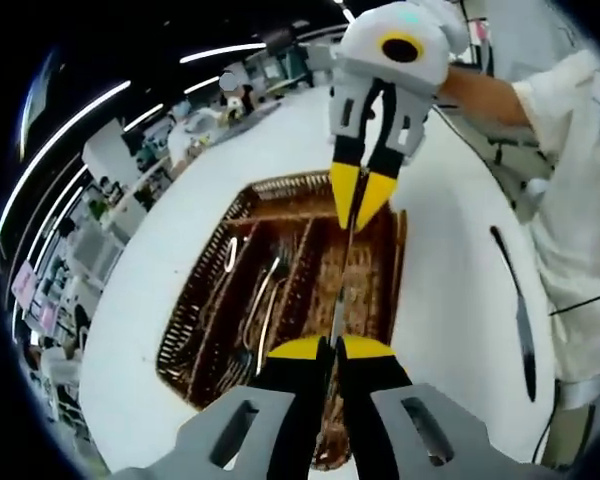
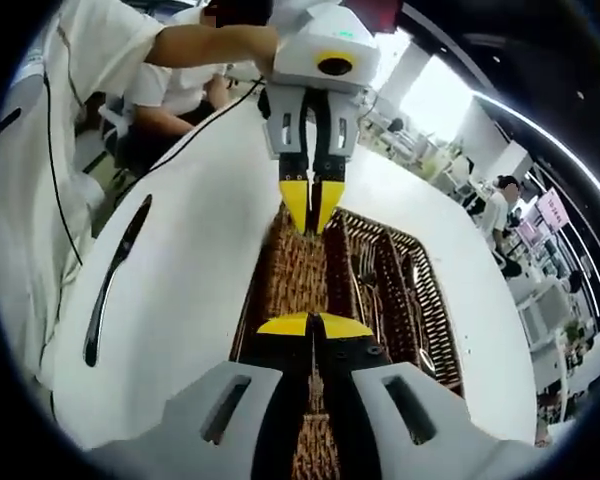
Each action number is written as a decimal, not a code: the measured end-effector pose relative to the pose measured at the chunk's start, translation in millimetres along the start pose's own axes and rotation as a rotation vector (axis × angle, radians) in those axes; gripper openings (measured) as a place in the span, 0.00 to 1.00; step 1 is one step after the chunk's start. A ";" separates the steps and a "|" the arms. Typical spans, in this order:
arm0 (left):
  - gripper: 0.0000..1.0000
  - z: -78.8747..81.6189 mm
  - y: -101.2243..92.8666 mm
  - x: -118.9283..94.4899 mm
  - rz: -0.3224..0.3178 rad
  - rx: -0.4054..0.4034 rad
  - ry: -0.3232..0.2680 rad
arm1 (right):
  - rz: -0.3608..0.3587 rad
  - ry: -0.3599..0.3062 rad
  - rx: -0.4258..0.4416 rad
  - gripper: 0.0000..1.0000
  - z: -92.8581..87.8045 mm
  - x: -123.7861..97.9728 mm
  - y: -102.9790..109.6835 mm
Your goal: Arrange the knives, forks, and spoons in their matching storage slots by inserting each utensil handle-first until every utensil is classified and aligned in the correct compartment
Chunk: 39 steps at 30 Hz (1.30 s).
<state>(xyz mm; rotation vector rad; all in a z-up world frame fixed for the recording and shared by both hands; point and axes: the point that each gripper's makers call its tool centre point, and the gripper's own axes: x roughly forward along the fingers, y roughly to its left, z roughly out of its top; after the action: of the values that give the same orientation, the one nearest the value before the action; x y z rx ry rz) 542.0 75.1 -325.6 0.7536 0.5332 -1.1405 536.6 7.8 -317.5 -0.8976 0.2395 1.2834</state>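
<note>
A brown wicker tray (image 1: 280, 190) with long compartments lies on the white table (image 1: 450, 290). Over its right-hand compartment a thin silver utensil (image 1: 344, 270), edge-on and knife-like, stretches between both grippers. My left gripper (image 1: 330, 346) is shut on its near end, and my right gripper (image 1: 358, 205) comes down from above, shut on its far end. In the right gripper view my right gripper (image 2: 313, 325) is shut over the tray (image 2: 435, 300), facing the left gripper (image 2: 312, 208); the utensil between them is hard to make out. Forks (image 1: 265, 300) lie in the other compartments.
A loose knife (image 1: 521, 320) with a dark handle lies on the table beside the tray, also seen as the knife (image 2: 110, 280) in the right gripper view. A person in a white shirt (image 2: 90, 60) stands close to that table edge. Shelves and desks surround the table.
</note>
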 end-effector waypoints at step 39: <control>0.04 -25.7 22.0 36.6 -0.040 -0.017 0.037 | 0.041 0.002 0.079 0.01 -33.6 37.1 -12.4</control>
<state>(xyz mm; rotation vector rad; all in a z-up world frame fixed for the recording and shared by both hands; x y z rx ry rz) 575.0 77.3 -362.8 0.7536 0.5910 -1.1598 569.9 11.3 -356.7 -0.8302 0.3093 1.3022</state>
